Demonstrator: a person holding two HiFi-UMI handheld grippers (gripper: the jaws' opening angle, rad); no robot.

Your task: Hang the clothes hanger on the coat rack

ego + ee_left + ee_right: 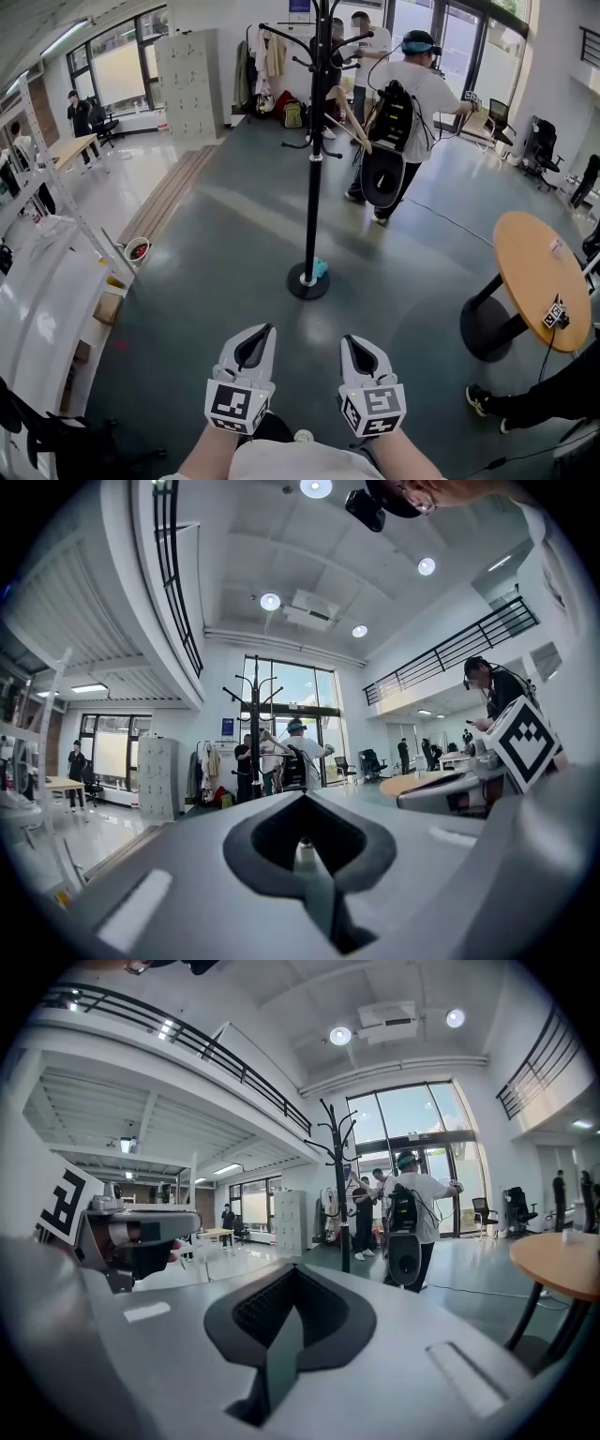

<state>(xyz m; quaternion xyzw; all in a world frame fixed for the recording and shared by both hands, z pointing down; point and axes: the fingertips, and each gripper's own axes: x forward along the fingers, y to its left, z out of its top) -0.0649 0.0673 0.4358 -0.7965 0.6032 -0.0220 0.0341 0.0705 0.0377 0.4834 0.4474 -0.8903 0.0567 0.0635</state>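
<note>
A black coat rack (316, 159) stands on the grey floor ahead of me, its round base (307, 281) a good step beyond my grippers. A tan wooden hanger (349, 120) hangs beside its pole, below the upper pegs; which peg holds it I cannot tell. My left gripper (266, 330) and right gripper (350, 341) are held side by side low in the head view, both shut and empty. The rack (253, 733) is far off in the left gripper view, past the shut left gripper (302, 796). It (342, 1185) shows again beyond the shut right gripper (292, 1267).
A person with a black backpack (403, 103) stands just behind the rack, with others further back. A round wooden table (539, 277) is at the right, with someone's shoe (487, 398) below it. White shelving (47, 281) lines the left. A small blue thing (321, 269) lies at the rack's base.
</note>
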